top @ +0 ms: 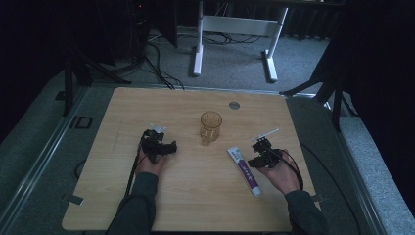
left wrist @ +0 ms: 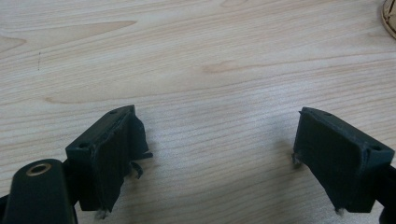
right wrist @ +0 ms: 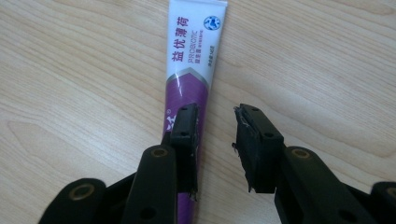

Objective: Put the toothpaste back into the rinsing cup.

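The wooden table (top: 186, 205) took up most of the room's middle, its pale top bare but for a few small things, with a little grey disc (top: 234, 105) set into it near the far edge. A white-legged desk frame (top: 235, 29) stood on the grey carpet beyond the table's far side, with cables trailing around its feet.

Near the table's centre stood an amber glass cup (top: 211, 127), upright, its handle toward the person. To the right of the cup and nearer the person lay a toothpaste tube (top: 243, 170) — white and purple, flat on the wood, cap end pointing toward the person's edge.

The person's two forearms, in dark sleeves, came in over the near edge. The left gripper (top: 157, 146) sat left of the cup, well apart from it; in the left gripper view its jaws stood spread wide over bare wood, grasping nothing, the cup's base (left wrist: 389, 17) just peeking in at the corner. The right gripper (top: 262, 152) hovered just right of the tube. In the right gripper view (right wrist: 215, 140) its jaws were parted — one jaw over the tube's purple part (right wrist: 189, 84), the other over wood beside it, so the tube was not clasped.
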Motion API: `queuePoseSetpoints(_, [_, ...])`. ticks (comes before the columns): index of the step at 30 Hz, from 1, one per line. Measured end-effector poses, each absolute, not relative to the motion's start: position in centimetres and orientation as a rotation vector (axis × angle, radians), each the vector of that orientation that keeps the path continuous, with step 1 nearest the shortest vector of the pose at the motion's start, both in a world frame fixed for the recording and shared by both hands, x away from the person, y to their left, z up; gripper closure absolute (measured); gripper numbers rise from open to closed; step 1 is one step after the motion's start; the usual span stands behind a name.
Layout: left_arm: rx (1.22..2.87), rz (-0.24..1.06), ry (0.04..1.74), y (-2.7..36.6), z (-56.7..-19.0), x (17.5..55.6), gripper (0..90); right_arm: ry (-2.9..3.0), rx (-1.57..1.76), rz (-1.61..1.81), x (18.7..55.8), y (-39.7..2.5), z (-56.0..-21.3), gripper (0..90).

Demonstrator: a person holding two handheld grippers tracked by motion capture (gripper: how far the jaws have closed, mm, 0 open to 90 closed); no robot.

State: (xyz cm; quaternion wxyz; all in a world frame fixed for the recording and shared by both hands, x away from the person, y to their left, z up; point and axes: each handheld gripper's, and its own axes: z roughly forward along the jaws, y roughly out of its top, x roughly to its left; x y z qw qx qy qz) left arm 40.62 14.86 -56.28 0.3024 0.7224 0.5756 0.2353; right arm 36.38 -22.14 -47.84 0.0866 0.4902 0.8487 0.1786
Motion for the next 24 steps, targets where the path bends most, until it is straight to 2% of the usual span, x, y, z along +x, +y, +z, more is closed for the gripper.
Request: queuePoseSetpoints(24, [1.915, 0.624, 1.526, 14.9, -56.3, 40.6, 13.8, 2.615, 1.448, 0.480, 36.4, -20.7, -48.3, 67.2])
